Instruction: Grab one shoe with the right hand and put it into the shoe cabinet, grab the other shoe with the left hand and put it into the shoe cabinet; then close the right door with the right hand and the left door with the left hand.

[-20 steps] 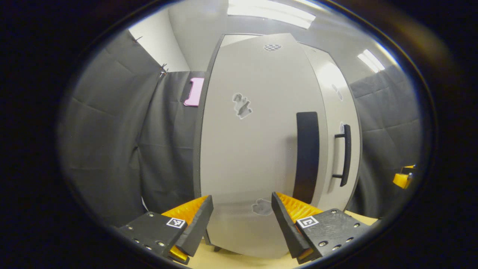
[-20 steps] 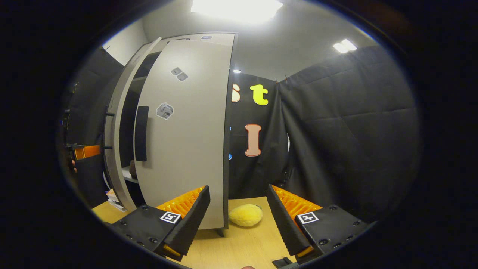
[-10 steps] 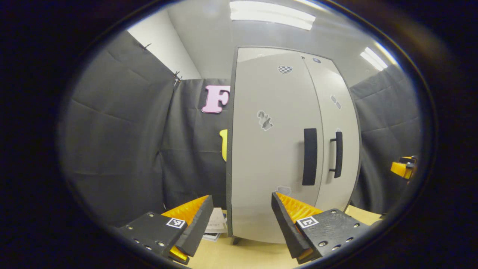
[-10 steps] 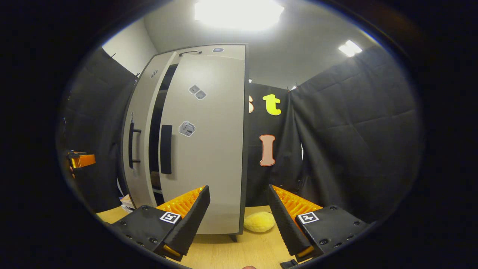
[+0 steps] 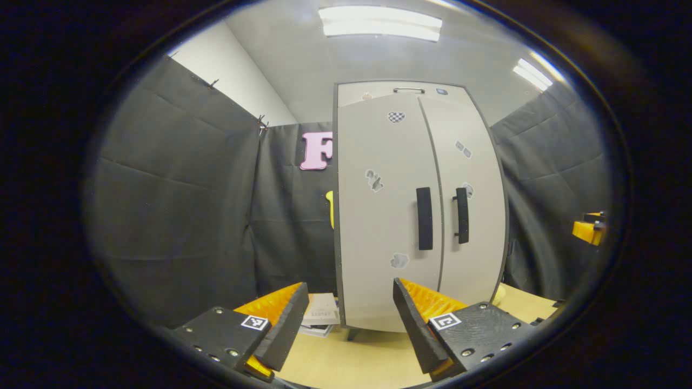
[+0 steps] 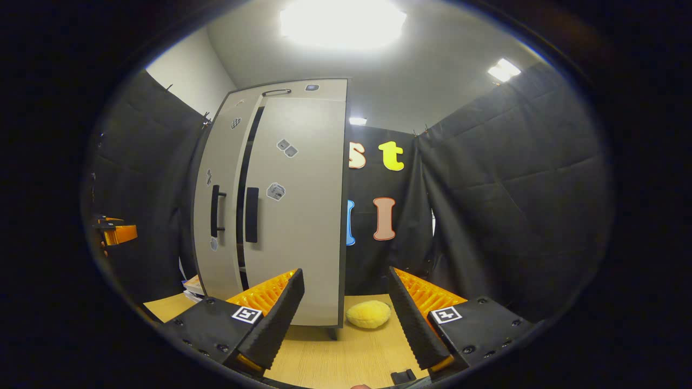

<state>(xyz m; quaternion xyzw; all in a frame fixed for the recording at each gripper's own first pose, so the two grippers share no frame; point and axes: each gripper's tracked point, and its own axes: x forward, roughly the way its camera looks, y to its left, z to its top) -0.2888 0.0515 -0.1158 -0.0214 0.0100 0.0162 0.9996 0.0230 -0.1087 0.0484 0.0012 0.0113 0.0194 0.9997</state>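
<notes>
On the left, the left gripper (image 5: 350,316) hung back from the shoe cabinet (image 5: 416,205) with jaws apart and empty, presumably drawn clear so the left door (image 5: 378,216) could swing. That door looked flush in its view, smooth pale panel, slim dark bar handle (image 5: 424,218). Moving right, the right door (image 6: 294,210) showed a narrow dark gap at the seam; shoes unseen, likely inside. The right gripper (image 6: 346,310) stood parted, holding nothing, ridged pads (image 6: 427,294) bare, a fuzzy yellow lump (image 6: 368,314) beside the cabinet.
</notes>
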